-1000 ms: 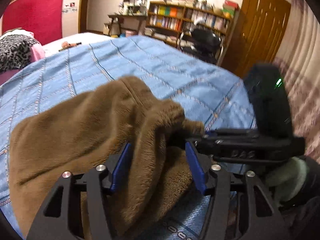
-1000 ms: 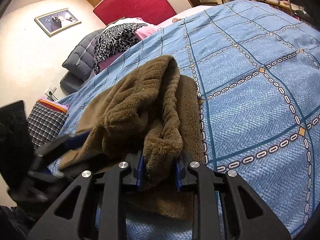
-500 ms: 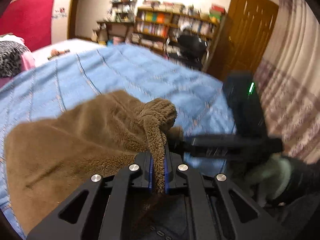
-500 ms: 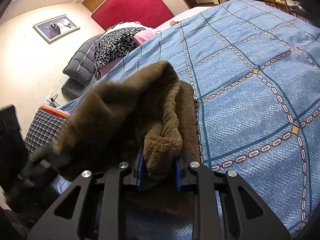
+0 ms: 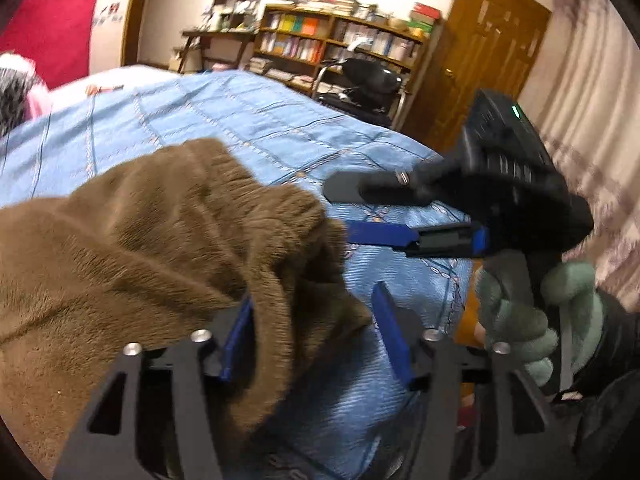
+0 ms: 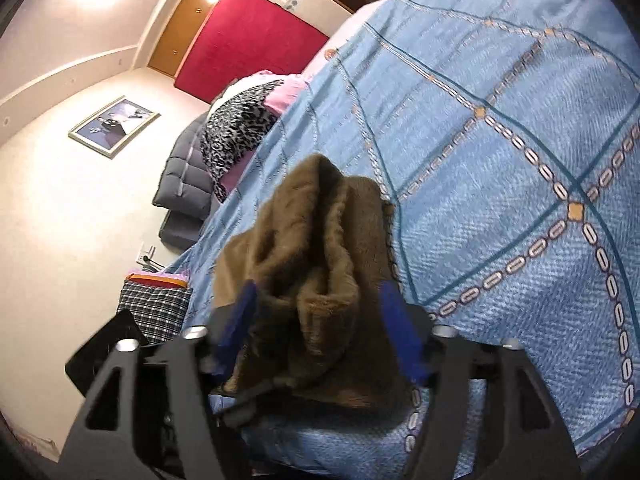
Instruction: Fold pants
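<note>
The brown fleece pants [image 5: 140, 248] lie bunched on the blue bed cover [image 5: 248, 120]. My left gripper [image 5: 316, 336] is open, its blue pads spread, with a fold of the pants lying loose between them. My right gripper [image 6: 320, 328] is open too, with the pants [image 6: 316, 248] heaped between and beyond its blue pads. The right gripper also shows in the left wrist view [image 5: 420, 216], held in a green-gloved hand, jaws apart just right of the pants.
The bed's right edge drops off near a curtain [image 5: 592, 120]. A bookshelf [image 5: 340, 40], a black chair [image 5: 364, 80] and a wooden door [image 5: 492, 60] stand beyond the bed. Pillows and a leopard-print cloth [image 6: 236, 128] lie at the head, with a checked cushion [image 6: 154, 308] beside the bed.
Both grippers have opened and let go of the pants. The left one was shut on a fold half a second ago. The right gripper has tilted and risen off the bed.
</note>
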`<action>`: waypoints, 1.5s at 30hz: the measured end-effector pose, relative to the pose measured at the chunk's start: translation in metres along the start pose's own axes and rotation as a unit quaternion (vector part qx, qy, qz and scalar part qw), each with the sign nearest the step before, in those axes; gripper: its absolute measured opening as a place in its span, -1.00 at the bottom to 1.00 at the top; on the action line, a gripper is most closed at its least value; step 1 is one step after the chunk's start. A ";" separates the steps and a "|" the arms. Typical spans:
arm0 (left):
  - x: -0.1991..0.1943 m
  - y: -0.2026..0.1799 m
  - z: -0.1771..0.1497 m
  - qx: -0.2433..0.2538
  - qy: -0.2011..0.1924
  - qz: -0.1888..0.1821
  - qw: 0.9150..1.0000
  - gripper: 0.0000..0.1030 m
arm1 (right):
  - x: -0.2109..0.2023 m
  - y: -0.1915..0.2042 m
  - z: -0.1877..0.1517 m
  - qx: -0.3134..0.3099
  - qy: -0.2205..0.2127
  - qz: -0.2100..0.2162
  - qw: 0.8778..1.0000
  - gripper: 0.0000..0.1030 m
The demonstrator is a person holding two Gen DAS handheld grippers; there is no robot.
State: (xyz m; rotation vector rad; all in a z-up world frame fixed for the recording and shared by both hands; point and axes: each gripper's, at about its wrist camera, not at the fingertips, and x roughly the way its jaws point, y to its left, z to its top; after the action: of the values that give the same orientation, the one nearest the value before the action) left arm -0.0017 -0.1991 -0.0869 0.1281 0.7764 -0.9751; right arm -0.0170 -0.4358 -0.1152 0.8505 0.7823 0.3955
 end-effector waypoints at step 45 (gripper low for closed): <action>-0.099 0.129 -0.037 -0.199 -0.075 0.130 0.969 0.37 | 0.009 0.060 0.000 -0.207 -0.052 -0.164 0.963 0.09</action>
State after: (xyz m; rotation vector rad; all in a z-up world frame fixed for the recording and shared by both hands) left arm 0.0474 -0.0400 -0.0807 -0.1877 0.7787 -0.5605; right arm -0.0116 -0.3942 -0.0717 0.3367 0.6957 0.2048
